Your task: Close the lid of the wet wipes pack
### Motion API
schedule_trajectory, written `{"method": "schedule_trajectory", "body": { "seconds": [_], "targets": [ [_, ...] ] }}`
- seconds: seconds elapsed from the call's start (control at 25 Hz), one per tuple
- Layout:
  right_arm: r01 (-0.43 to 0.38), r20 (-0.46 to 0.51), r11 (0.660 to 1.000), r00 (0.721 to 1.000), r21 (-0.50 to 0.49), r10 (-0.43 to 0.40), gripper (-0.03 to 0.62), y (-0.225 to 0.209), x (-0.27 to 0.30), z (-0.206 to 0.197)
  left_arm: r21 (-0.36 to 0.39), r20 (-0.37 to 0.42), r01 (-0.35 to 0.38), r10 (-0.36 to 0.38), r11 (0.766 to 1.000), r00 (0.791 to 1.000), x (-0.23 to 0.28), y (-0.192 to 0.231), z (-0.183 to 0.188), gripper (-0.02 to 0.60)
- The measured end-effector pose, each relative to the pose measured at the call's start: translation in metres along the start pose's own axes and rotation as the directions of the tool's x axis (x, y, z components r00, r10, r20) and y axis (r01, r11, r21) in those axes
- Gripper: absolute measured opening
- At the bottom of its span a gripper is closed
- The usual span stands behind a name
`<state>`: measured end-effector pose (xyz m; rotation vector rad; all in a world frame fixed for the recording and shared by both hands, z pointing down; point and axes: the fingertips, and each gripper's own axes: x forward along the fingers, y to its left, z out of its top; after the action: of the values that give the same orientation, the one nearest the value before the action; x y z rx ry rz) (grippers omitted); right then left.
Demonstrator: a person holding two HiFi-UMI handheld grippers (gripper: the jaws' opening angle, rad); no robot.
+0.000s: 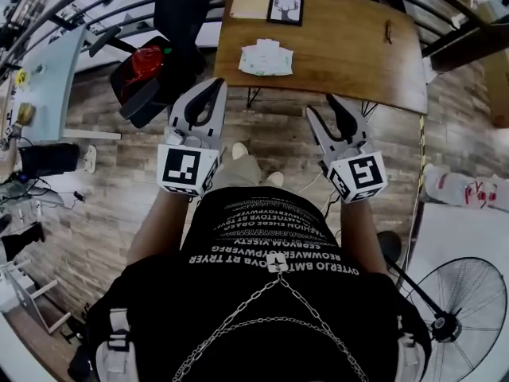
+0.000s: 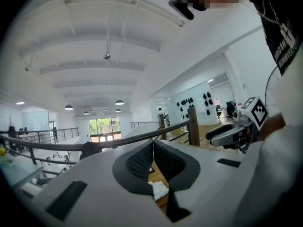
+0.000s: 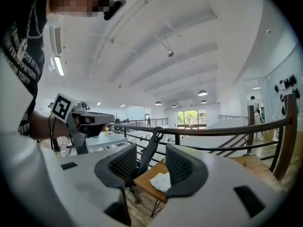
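Right gripper [image 1: 323, 107] gapes empty, left gripper [image 1: 211, 86] pinched shut; wet wipes pack [image 1: 266, 57] looks light, soft, probably slippery: press the lid flap

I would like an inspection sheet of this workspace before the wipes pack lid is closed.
surface: brown wooden table, mostly bare.
job's things: white wet wipes pack lying flat on it; open or closed cannot be told.
clutter: black-framed deer picture, tan pad.
grippers: left gripper shut, empty; right gripper open, empty; both away from the pack.
cables: nothing seen.
surroundings: black office chair, standing fan, plank floor.
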<state>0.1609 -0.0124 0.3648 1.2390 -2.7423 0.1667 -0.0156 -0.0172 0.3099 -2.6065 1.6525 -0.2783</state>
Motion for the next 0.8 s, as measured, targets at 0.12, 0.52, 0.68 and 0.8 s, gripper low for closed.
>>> {"method": "schedule_trajectory", "body": {
  "seconds": [0.12, 0.52, 0.68, 0.8],
  "targets": [
    [0.000, 0.004, 1.000, 1.000, 0.007, 0.000, 0.186, 0.002, 0.003, -0.002, -0.070, -0.007, 0.004, -0.005, 0.998, 1.000, -0.002, 0.004, -0.003, 0.029],
    [0.026, -0.024, 1.000, 0.999, 0.009, -0.026, 0.186, -0.016, 0.021, -0.006, 0.000, -0.023, 0.017, -0.017, 1.000, 1.000, 0.022, 0.008, -0.014, 0.029],
    [0.027, -0.039, 1.000, 0.999, 0.010, -0.026, 0.186, -0.018, 0.035, -0.005, 0.092, -0.009, 0.050, -0.049, 0.995, 0.999, 0.033, 0.004, -0.014, 0.029],
    [0.028, -0.044, 1.000, 0.999, 0.000, -0.028, 0.186, -0.022, 0.048, -0.001, 0.036, -0.012, 0.057, -0.057, 0.998, 0.998, 0.048, 0.016, -0.017, 0.029]
  ]
}}
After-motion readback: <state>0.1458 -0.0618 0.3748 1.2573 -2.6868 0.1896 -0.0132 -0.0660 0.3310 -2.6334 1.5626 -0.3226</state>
